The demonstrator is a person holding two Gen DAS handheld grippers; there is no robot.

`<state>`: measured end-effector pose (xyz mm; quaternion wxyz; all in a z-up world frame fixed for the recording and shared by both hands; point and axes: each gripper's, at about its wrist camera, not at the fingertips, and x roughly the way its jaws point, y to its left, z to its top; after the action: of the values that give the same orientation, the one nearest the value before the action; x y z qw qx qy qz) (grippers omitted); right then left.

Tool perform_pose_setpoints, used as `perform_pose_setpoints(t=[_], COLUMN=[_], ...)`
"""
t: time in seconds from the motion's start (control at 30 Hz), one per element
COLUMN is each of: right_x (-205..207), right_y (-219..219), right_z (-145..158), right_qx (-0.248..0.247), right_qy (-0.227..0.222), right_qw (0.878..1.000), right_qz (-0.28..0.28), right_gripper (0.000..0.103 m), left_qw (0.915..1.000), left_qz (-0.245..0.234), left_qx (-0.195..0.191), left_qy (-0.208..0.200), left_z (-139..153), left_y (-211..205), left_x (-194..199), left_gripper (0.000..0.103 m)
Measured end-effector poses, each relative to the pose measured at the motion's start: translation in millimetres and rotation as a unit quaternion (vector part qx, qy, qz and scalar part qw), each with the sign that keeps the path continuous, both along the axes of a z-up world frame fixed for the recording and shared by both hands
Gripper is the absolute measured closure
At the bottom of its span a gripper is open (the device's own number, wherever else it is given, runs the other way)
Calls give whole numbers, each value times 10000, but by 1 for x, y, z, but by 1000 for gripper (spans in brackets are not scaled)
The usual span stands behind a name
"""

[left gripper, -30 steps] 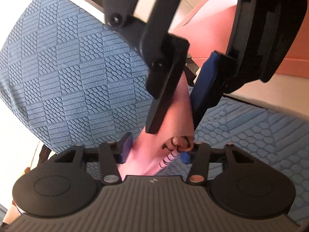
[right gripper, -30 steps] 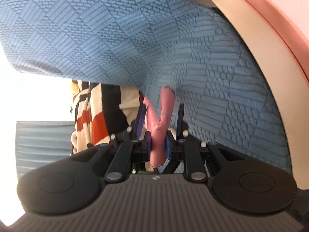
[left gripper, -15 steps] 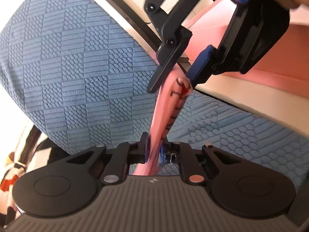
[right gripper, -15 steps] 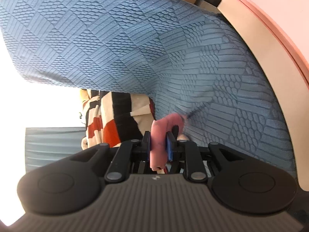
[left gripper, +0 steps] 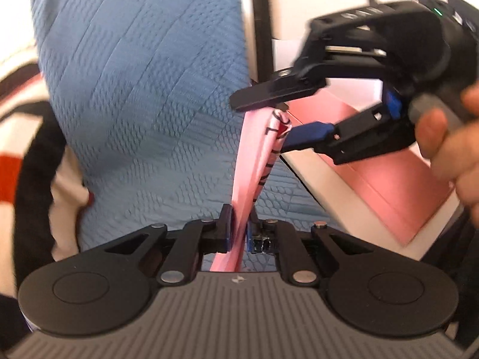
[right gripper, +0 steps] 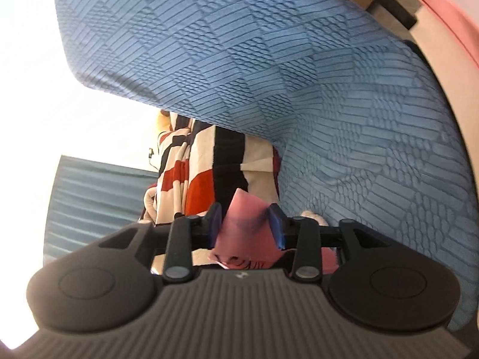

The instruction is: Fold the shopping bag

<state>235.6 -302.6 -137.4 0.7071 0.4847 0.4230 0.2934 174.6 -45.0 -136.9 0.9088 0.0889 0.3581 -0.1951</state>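
Observation:
The pink shopping bag (left gripper: pixel 254 161), folded into a narrow strip with black print, stretches between both grippers above a blue textured cloth (left gripper: pixel 143 95). My left gripper (left gripper: pixel 239 230) is shut on the strip's near end. The far end reaches my right gripper (left gripper: pixel 263 122), which a hand (left gripper: pixel 449 149) holds at the upper right. In the right wrist view the right gripper (right gripper: pixel 246 226) has its jaws opening. The bag's bunched end (right gripper: pixel 242 227) sits loosely between the blue pads (right gripper: pixel 277 227).
The blue cloth (right gripper: pixel 269 74) covers the surface under both grippers. A pink board (left gripper: pixel 389 179) lies on a pale ledge at the right. A person's red, black and white striped garment (right gripper: pixel 209 167) is beyond the cloth's edge, with a blue ribbed mat (right gripper: pixel 98 197) to its left.
My left gripper closed on the bag's near end, then rose and rolled, pulling the strip taut. The right gripper's jaws, pinching the far end before, have spread apart.

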Motion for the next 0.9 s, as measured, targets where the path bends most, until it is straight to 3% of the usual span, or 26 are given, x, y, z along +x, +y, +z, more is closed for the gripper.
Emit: perform_pose_setpoints(t=[0.03,0.1,0.2,0.33,0.47,0.6,0.9], right_x=[1,3,5,7,9,20,43], right_y=[1,2,3,11,27,47,73], right_z=[0,-2,-2,9,18,12,-13], right_qx=[-56,-182,-406,-594,-1080,-1519,-1532], right_qy=[-57,-165,-395,-1040,-1585,-1691,-1577], right_qw=[10000,9996,9982,9928,9812,9725,9736], right_qz=[-23,-115,-218,-18,218,509,620], right_gripper=[57,37,21,21,21,21,22], left_qw=[9999,9986,9977,9945,9937,9929,9919], left_qz=[68,154,268,348,380,372,384], left_qx=[-147,-466,-610,-954,-1026,-1101,-1187], left_qy=[56,177,160,271,253,269,244], left_z=[-2,-6,-9,-14,-17,-19,-28], left_y=[5,12,19,30,36,39,37], left_x=[2,6,18,36,44,46,46], left_gripper=[92,92,92,92,92,92,92])
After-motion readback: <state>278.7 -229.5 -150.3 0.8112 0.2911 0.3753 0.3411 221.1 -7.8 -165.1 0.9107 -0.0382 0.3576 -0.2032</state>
